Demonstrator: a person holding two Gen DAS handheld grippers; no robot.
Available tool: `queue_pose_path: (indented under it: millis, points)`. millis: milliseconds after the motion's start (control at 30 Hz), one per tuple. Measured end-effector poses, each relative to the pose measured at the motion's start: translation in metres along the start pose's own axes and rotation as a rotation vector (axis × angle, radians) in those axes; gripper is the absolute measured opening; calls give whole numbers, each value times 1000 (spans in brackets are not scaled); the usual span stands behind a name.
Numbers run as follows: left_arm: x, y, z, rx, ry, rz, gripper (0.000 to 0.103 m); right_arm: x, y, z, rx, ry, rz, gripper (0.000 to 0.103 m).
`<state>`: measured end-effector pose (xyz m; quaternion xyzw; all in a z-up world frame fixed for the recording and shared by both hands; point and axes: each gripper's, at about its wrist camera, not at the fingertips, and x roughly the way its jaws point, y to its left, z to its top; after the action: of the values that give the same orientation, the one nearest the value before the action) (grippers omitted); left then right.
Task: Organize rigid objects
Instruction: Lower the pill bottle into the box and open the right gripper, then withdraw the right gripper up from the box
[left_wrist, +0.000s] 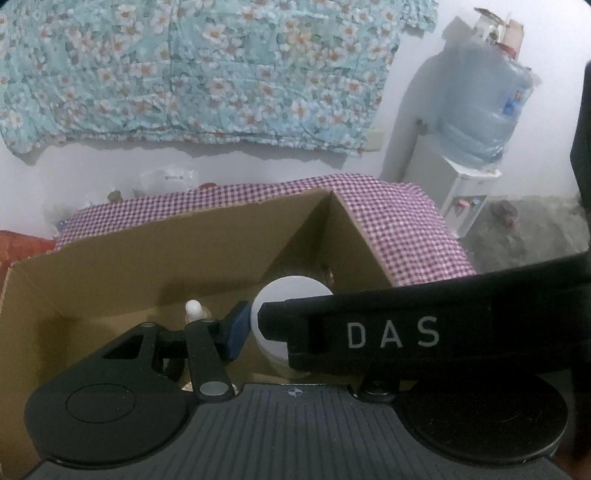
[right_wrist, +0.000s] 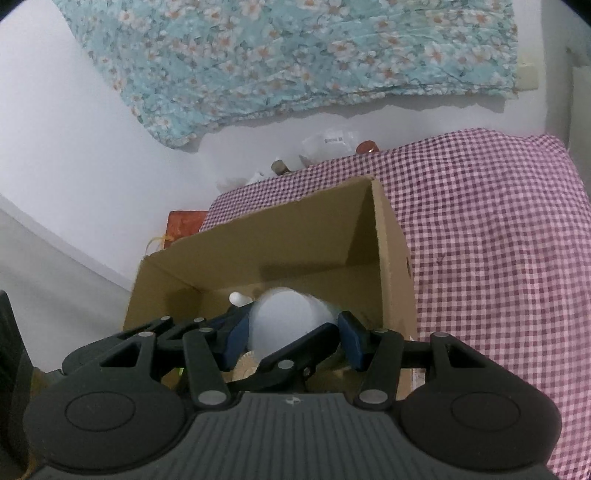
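A white round container (right_wrist: 284, 321) hangs low inside an open cardboard box (right_wrist: 295, 236). My right gripper (right_wrist: 293, 332) has its blue pads (right_wrist: 351, 338) on either side of the container and is shut on it. In the left wrist view the white container (left_wrist: 291, 291) sits against the left blue pad (left_wrist: 234, 332) of my left gripper (left_wrist: 280, 332). That gripper's other finger is hidden behind the right gripper's black body (left_wrist: 424, 325), which crosses in front. A small white-capped bottle (left_wrist: 194, 308) stands on the floor of the box (left_wrist: 147, 251), to the left of the container.
The box rests on a purple checked cloth (right_wrist: 498, 240). A floral sheet (left_wrist: 184, 66) hangs on the wall behind. A water dispenser with a large bottle (left_wrist: 480, 110) stands to the right. Plastic bags and jars (right_wrist: 332, 144) lie at the cloth's far edge, and a red item (right_wrist: 184, 221) beside the box.
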<state>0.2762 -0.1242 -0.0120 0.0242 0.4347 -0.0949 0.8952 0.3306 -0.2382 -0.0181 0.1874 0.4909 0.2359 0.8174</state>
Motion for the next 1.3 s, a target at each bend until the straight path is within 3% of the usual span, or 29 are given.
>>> queue_pose_path:
  millis: [300,567,700,833,1067,1300]
  points:
    - [-2,-1,6,-18,7,2,54,-5,1,4,10,-13,-5,57]
    - [-31,3,8,-37,-13,-17,73,-38,4,-1,46,-96,28,57]
    - [-63,8,4,-38,-38,-42,80,-80,12,-21,90,-201,61,58]
    - [-104,10,-12,-11,-66,-23,99,-115,28,-48,88,-288,34,62]
    - [-160,20,-53,-38,-71,-4,103,-146,59,-100,45,-350,-72,76]
    - [-187,38,-87,-118,-73,76,103,-144,78,-160,107,-366,-158,78]
